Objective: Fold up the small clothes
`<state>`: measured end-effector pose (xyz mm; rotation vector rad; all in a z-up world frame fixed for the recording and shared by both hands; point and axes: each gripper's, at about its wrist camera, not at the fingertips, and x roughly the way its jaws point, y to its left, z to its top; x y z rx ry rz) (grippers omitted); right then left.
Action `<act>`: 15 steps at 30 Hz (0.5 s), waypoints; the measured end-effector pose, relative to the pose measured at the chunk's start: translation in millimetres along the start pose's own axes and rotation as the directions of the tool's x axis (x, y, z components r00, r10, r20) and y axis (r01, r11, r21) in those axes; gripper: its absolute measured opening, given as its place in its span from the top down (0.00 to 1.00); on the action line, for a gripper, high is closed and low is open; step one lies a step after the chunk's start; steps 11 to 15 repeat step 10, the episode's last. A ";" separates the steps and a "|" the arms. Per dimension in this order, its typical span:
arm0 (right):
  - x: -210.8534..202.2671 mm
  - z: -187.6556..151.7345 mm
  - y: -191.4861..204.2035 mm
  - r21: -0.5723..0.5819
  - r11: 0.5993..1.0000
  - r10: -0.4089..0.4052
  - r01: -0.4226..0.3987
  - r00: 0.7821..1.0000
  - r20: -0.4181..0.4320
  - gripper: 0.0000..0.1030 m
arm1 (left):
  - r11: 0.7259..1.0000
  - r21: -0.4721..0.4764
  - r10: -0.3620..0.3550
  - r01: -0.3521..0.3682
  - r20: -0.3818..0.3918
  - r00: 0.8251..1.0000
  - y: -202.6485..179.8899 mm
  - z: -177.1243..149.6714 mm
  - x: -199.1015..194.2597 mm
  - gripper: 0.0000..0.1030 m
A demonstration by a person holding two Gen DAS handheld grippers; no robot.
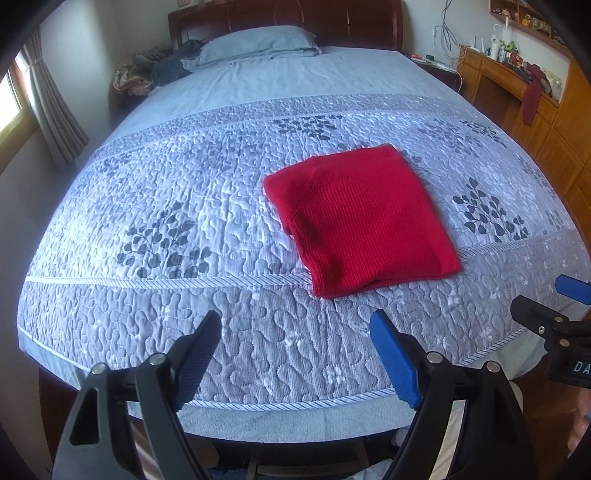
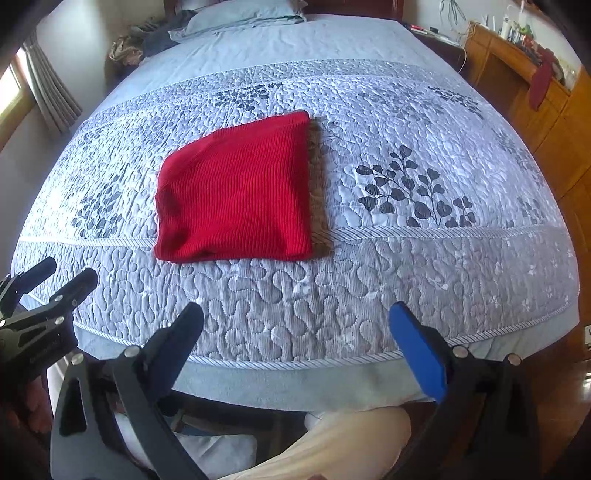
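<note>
A red knit garment (image 1: 360,218) lies folded into a flat square on the quilted bedspread (image 1: 184,221); it also shows in the right wrist view (image 2: 236,195). My left gripper (image 1: 295,325) is open and empty, held above the foot of the bed, short of the garment. My right gripper (image 2: 295,317) is open and empty too, near the bed's front edge, to the right of the left one. The right gripper shows at the right edge of the left wrist view (image 1: 546,299). The left gripper shows at the left edge of the right wrist view (image 2: 70,273).
A pillow (image 1: 258,42) and a heap of clothes (image 1: 155,68) lie at the head of the bed. A wooden headboard (image 1: 288,18) is behind. A wooden desk and cabinets (image 1: 535,107) stand to the right. A window with a curtain (image 1: 48,107) is on the left.
</note>
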<state>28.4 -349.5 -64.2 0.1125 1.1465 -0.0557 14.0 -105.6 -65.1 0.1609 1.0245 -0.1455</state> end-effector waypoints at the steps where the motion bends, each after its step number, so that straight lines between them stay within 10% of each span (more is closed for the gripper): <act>1: -0.1 -0.2 -0.4 0.001 1.000 0.002 -0.002 1.000 0.001 0.03 | 1.000 0.000 -0.003 0.003 -0.002 1.000 -0.7 0.1 -0.1 0.20; 15: -0.2 -3.3 -8.4 0.030 0.999 0.011 -0.011 1.000 -0.001 0.03 | 1.000 -0.006 -0.003 0.003 0.015 1.000 -4.2 2.1 -9.5 0.20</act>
